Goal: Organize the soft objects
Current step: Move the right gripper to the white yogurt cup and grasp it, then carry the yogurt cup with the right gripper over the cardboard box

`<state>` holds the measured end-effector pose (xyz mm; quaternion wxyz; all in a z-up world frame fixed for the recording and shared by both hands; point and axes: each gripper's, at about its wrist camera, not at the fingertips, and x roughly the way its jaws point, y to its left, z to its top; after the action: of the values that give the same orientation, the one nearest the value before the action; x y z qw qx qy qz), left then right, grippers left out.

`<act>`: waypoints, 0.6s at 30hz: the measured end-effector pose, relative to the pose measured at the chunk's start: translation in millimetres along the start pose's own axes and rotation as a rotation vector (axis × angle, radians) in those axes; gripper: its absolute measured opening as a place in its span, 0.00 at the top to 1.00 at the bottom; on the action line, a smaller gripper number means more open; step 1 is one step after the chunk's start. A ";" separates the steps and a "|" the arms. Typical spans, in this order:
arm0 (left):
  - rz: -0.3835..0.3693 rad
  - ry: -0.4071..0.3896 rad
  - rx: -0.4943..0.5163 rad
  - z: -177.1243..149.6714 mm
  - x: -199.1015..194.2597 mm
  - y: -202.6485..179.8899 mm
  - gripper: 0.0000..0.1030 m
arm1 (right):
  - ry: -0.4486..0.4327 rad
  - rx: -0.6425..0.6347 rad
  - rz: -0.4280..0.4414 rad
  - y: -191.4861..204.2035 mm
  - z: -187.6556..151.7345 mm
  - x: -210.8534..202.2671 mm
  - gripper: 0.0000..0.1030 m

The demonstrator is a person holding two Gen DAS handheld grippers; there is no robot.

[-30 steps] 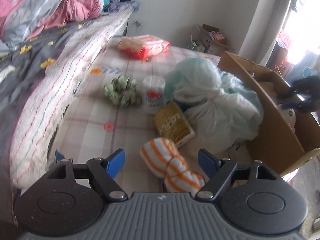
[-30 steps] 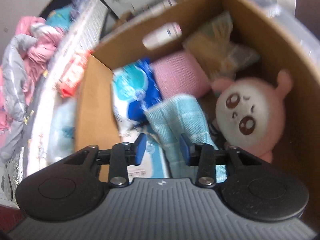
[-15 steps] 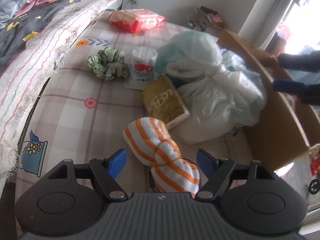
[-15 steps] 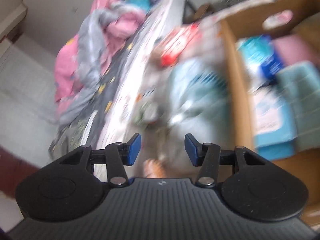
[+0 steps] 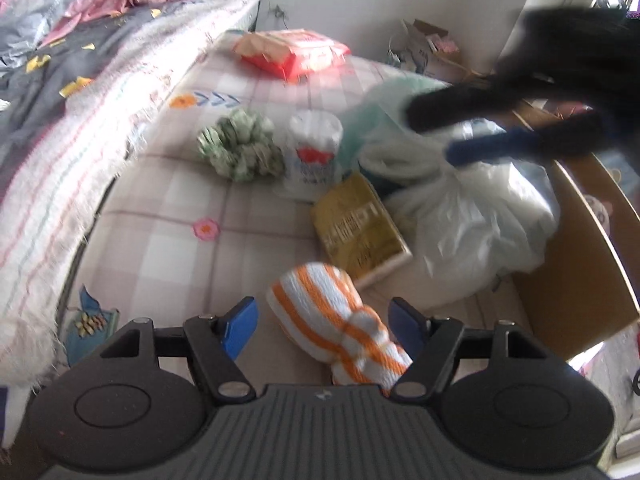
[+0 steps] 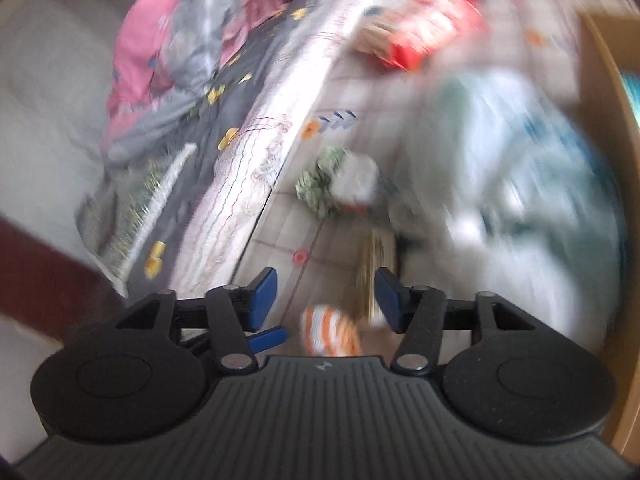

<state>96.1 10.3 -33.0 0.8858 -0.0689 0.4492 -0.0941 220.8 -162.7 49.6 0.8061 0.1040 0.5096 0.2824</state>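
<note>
A patterned mattress (image 5: 168, 240) holds a scatter of things waiting to be sorted. In the left wrist view, the left gripper (image 5: 320, 326) hangs low over an orange-and-white striped sock (image 5: 340, 328). Its jaws stand wide, one on either side of the sock, and the blue pads do not press it, so nothing is held.

Beyond the sock lie a gold packet (image 5: 360, 232), a white tissue pack (image 5: 312, 160), a green scrunchie (image 5: 240, 148) and, far back, a red-and-orange wipes packet (image 5: 292, 52). A heap of pale plastic bags (image 5: 472, 216) sits against the cardboard box (image 5: 580, 280) at the right.

The right gripper (image 6: 324, 296) is blurred in its own view. Its jaws have just been opening, now stand moderately apart, and are empty. It points down toward the mattress, with the striped sock showing between its pads far below. In the left view it appears as a dark blur above the bags.

The job seems partly done: something pale pink peeks from inside the box, while the sock, scrunchie and packets remain outside.

For room, a rolled striped blanket (image 5: 80, 160) forms a raised edge along the left. The box wall and bag heap crowd the right. Open mattress lies left of the sock, giving the clearest approach. The two grippers are converging, so their paths may cross.
</note>
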 end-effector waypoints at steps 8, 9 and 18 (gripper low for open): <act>0.010 -0.035 -0.018 -1.6 -0.9 15.7 0.29 | 0.093 -0.365 -0.245 27.6 53.1 94.6 0.39; 0.011 -0.037 -0.023 -2.4 -0.6 18.3 0.29 | 0.115 -0.389 -0.253 27.0 53.3 103.8 0.39; -0.001 -0.059 -0.059 -5.5 -4.4 38.0 0.29 | 0.136 -0.298 -0.231 17.1 64.9 113.2 0.52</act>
<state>93.1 48.0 -40.6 0.8961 -0.0980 0.4256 -0.0790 308.3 -77.3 0.8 0.8033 -0.0948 0.5239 0.2669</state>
